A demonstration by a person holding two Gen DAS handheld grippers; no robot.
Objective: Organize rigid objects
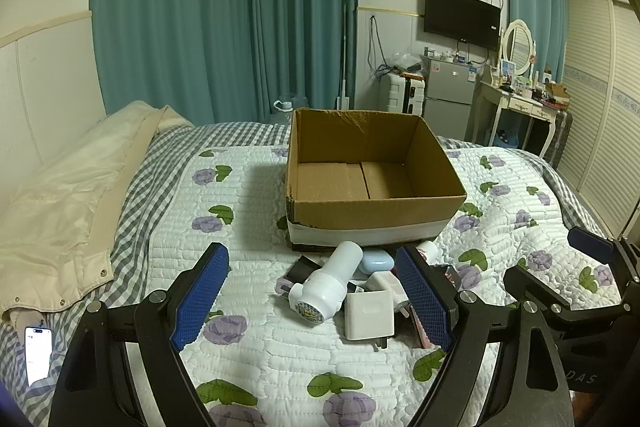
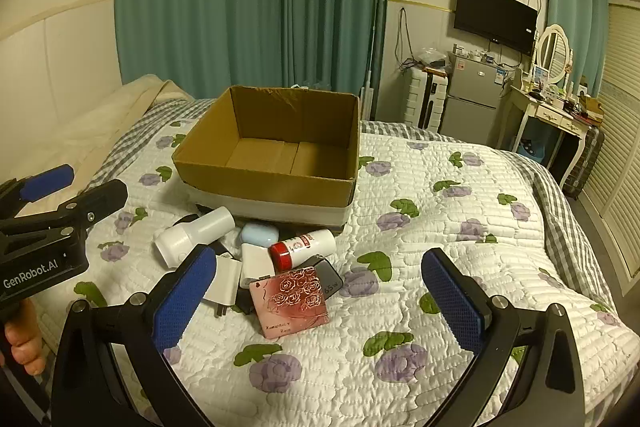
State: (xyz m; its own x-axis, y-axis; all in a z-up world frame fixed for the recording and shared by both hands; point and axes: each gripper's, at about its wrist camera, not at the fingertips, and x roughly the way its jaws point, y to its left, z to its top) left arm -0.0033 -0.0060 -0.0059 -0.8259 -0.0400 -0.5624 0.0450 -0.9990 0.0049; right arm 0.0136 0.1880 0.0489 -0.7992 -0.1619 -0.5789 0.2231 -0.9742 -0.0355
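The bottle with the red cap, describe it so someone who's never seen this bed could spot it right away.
Start at the open cardboard box on the flowered quilt. Just in front of its near wall lies a small pile of items, and the bottle with the red cap lies on its side at the pile's right edge. It is the only white bottle with a bright red cap; the larger white bottle to its left has none.

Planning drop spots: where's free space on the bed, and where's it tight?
Free: the cardboard box floor is bare; open quilt lies right of the pink card case, and more quilt left of the white bottle. Crowded: the pile directly before the box's near wall. Both claws are open.
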